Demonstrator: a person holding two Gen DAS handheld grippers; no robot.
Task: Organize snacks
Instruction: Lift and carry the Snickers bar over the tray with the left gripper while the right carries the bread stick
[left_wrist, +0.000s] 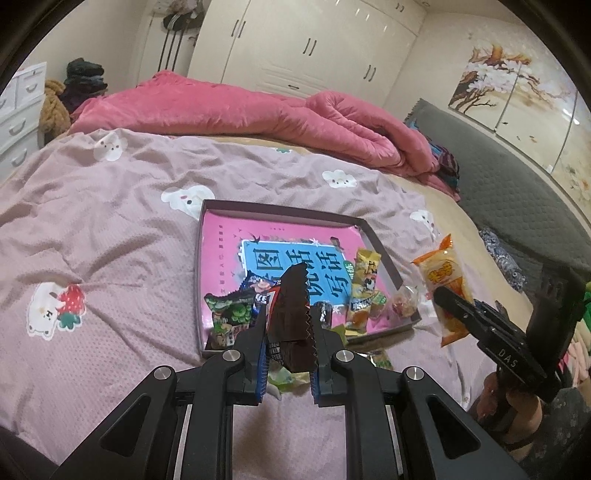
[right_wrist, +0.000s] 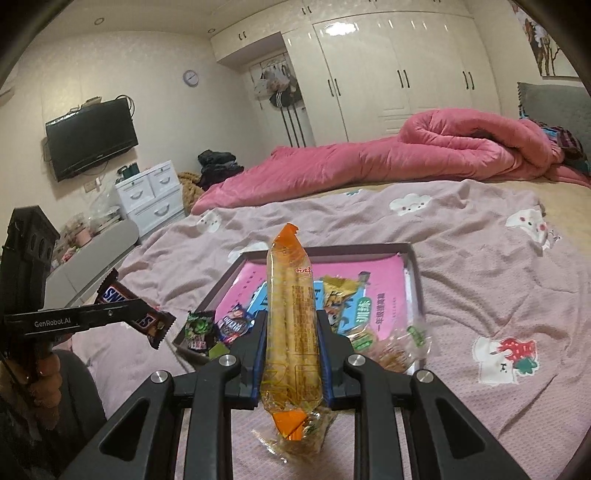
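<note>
Bedroom with white wardrobes on the far wall; the work surface is a bed covered in a mauve sheet (left_wrist: 122, 229) printed with cartoon bears, and a rolled pink quilt (left_wrist: 258, 114) lies along its far side. On the sheet sits a shallow dark-rimmed box tray (left_wrist: 384, 251) with a pink book cover lining its bottom. Several snacks already lie in its near part: a green packet (left_wrist: 231, 314) at the near left corner, a blue packet (left_wrist: 255, 286) just beside it, a yellow packet (left_wrist: 364, 291) toward the right, and a clear-wrapped snack (left_wrist: 404, 306) at the near right corner. The left gripper (left_wrist: 288, 314) is clamped on a brown Snickers bar (left_wrist: 291, 317), held above the tray's near left edge. The right gripper (right_wrist: 291, 325) is clamped on a long orange-ended packet of wafer rolls (right_wrist: 291, 314), raised over the tray's near right side. Another clear wrapper (right_wrist: 295, 439) lies on the sheet under the right gripper
</note>
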